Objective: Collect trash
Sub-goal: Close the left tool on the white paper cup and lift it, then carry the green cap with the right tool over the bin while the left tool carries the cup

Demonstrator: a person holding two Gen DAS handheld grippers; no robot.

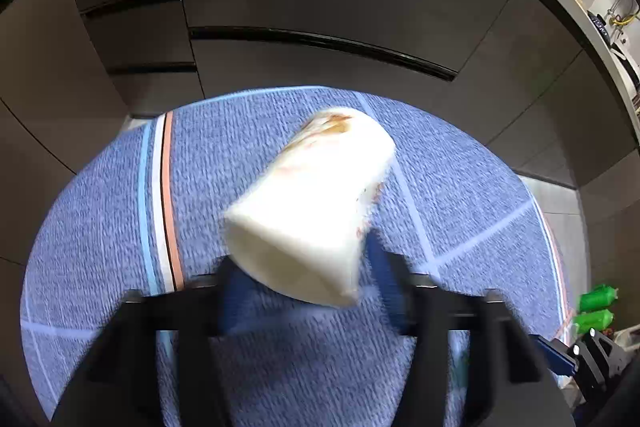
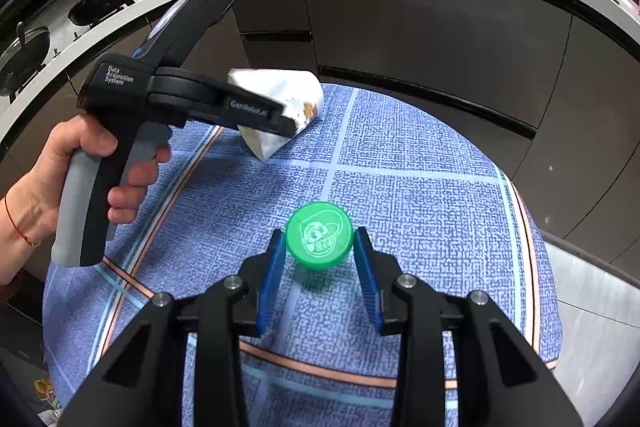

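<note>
Paper cup and green bottle cap, trash gathered above a blue checked tabletop.
Left claw pinches the stained cup near its mouth, tilted clear of the cloth; thin and light, it likely crushes under pressure. Right claw clamps the small rigid cap by its sides, probably slippery.
</note>
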